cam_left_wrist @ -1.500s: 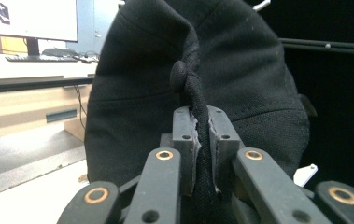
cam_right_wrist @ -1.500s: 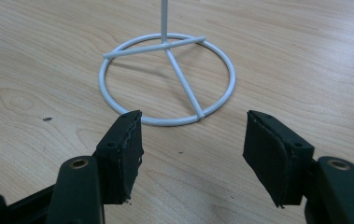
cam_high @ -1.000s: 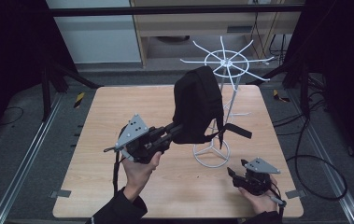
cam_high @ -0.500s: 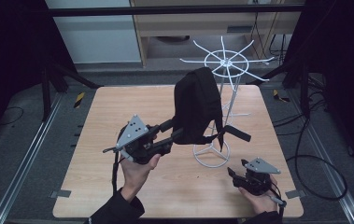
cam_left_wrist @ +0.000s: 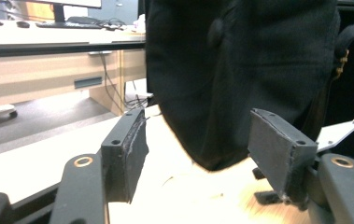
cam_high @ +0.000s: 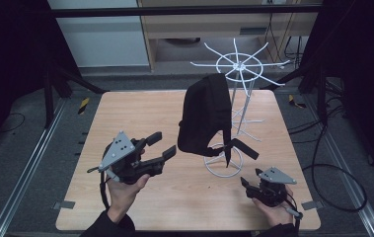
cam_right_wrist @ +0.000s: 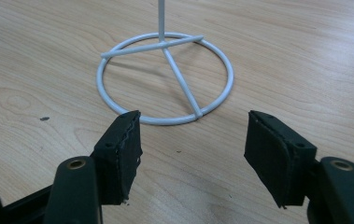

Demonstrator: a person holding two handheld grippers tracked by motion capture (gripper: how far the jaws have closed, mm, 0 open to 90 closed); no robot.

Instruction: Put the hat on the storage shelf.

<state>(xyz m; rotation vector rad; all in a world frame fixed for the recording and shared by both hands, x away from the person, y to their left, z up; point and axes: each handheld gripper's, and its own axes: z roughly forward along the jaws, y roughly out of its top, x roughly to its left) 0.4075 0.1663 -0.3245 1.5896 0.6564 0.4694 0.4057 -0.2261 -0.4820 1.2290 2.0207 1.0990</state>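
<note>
Plain black backpack [cam_high: 205, 116], lettering unreadable

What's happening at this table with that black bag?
A person holds a gripper in each hand. A black backpack hangs on a white wire rack standing on the table. The left gripper has just been opening its jaws, apart from the bag. The right gripper waits open by the rack's base ring.
</note>
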